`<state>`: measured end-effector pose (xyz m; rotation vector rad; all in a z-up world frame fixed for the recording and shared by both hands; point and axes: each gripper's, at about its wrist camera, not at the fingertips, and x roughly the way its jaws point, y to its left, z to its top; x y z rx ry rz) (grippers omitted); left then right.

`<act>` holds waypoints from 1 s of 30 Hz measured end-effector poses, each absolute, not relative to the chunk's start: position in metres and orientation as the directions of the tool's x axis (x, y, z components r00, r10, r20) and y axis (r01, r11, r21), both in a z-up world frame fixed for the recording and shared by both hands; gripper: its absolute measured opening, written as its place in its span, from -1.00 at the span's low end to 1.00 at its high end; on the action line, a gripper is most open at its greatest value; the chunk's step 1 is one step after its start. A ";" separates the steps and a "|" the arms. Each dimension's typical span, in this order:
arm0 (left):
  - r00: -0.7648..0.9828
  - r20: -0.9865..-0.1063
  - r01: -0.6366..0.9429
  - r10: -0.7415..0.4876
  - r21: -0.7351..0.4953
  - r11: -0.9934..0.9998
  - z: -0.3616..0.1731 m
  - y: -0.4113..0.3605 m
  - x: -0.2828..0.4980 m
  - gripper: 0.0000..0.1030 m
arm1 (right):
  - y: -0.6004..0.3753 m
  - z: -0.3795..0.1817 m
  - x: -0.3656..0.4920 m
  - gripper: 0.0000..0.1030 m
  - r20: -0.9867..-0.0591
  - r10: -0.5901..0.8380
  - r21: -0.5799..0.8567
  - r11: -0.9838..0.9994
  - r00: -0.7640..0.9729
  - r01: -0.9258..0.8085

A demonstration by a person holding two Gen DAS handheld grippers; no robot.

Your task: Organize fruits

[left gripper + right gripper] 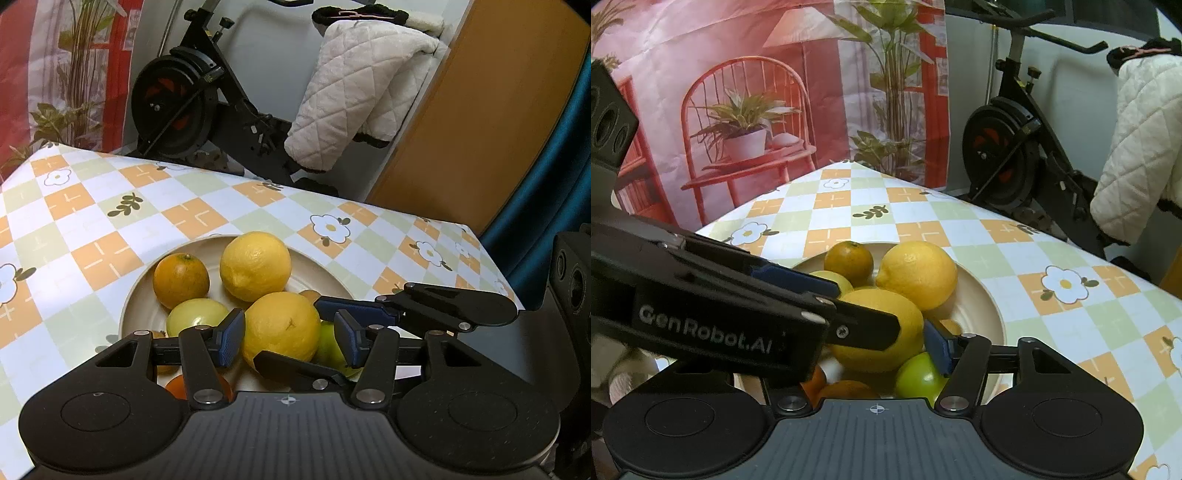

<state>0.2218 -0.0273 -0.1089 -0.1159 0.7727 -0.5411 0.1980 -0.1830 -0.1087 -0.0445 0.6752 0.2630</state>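
Straddling the near lemon, left gripper has jaws wide apart, pads either side w/o clear contact. Right gripper crosses in front, also spread; grip on anything can't be confirmed. Bowl on checked cloth holds 2nd lemon, orange, green fruit.

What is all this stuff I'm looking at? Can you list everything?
Lemons: two, yellow, in the bowl.
Oranges: at least two, orange, in the bowl.
Green fruits: at least two, in the bowl.
Bowl: one, cream, on the table.
Tablecloth: one, orange, green and white checks with flowers.
Exercise bike: one, black, behind the table.
Quilted jacket: one, white, beside the bike.
Backdrop: one, red, printed plants.
Left claw: black, open around the near lemon.
Right claw: black, over the bowl.
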 end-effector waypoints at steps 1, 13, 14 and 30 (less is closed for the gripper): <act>0.588 -0.633 0.423 -0.504 -0.291 0.858 -0.109 -0.027 0.222 0.07 | -0.183 -0.109 0.198 0.07 -0.624 0.224 0.041 0.966 0.749 -0.255; 0.623 -0.636 0.406 -0.456 -0.236 0.883 -0.100 -0.024 0.215 0.09 | -0.179 -0.103 0.192 0.05 -0.631 0.204 0.021 0.969 0.749 -0.247; 0.626 -0.636 0.403 -0.450 -0.230 0.886 -0.099 -0.023 0.214 0.09 | -0.179 -0.102 0.191 0.05 -0.633 0.197 0.016 0.970 0.749 -0.242; 0.723 -0.610 0.331 -0.322 -0.103 0.938 -0.072 -0.008 0.182 0.52 | -0.185 -0.071 0.156 0.57 -0.618 0.100 -0.014 0.990 0.780 -0.137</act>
